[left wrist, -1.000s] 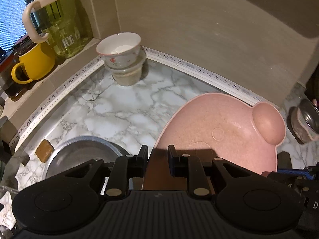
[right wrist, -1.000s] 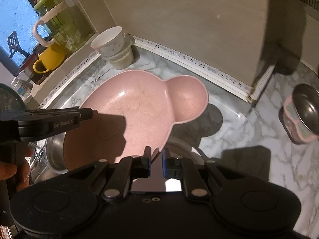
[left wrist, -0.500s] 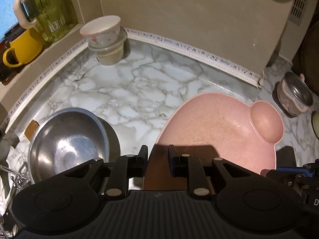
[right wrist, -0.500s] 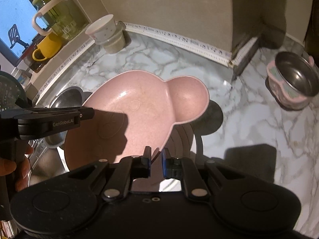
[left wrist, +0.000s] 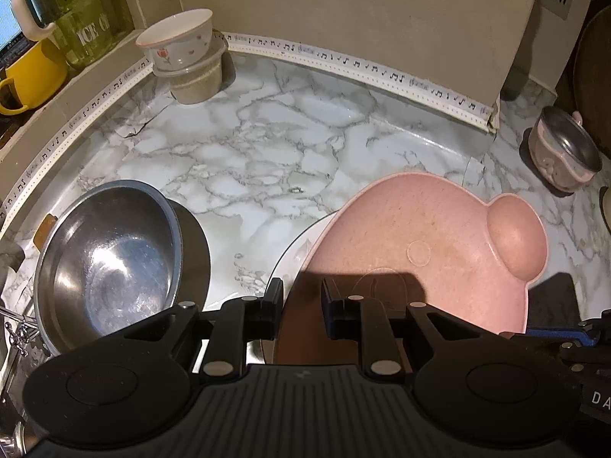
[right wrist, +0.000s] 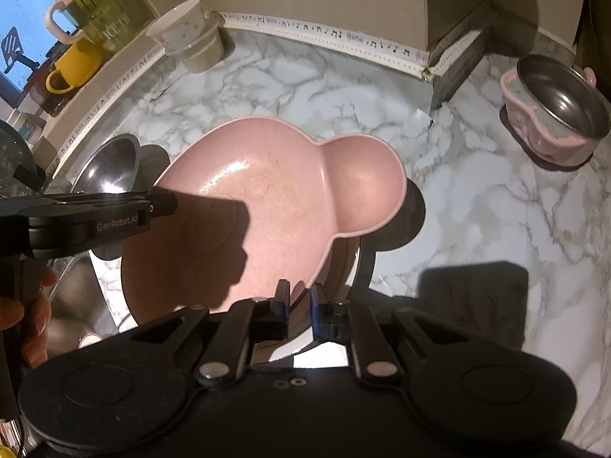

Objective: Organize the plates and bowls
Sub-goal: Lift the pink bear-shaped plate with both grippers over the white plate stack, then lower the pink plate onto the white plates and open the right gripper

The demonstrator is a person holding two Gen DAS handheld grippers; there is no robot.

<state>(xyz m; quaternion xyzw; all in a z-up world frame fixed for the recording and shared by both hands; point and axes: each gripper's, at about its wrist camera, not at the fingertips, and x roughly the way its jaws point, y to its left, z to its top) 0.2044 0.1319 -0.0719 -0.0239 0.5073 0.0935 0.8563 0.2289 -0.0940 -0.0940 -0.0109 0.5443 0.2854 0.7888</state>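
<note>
- Plainly, both grippers carry one pink dish [left wrist: 412, 252]: the left gripper [left wrist: 302, 305] is clamped on its near rim, and the right gripper [right wrist: 299, 305] pinches the rim on the other side, jaws nearly together on the thin edge.
- The dish hangs over the marble counter [left wrist: 267, 145], above a white plate [left wrist: 294, 252] whose edge shows beneath it at 9 o'clock in the left view.
- Its long axis runs from the broad end near the grippers out to the small round lobe [right wrist: 362, 187]. The lobe points to about 2 o'clock in both views, toward the pink-sided steel bowl [right wrist: 557, 114] by the far corner.
- The dish looks tilted, with the hollow facing up.
- Risk: both holds are thin rim pinches. If the two hands drift apart or twist unevenly, the rim could slip from one pad and the dish would swing or drop onto the plate.
- Risk: the big steel bowl [left wrist: 110, 263] sits close at 9 o'clock. A lowering path that wanders left could knock it with the dish or the left gripper.
- Risk: set down off-centre, the lobe would overhang the plate and the dish might rock.
- The stacked cups [left wrist: 183, 57] at 11 o'clock are well apart and look safe.
</note>
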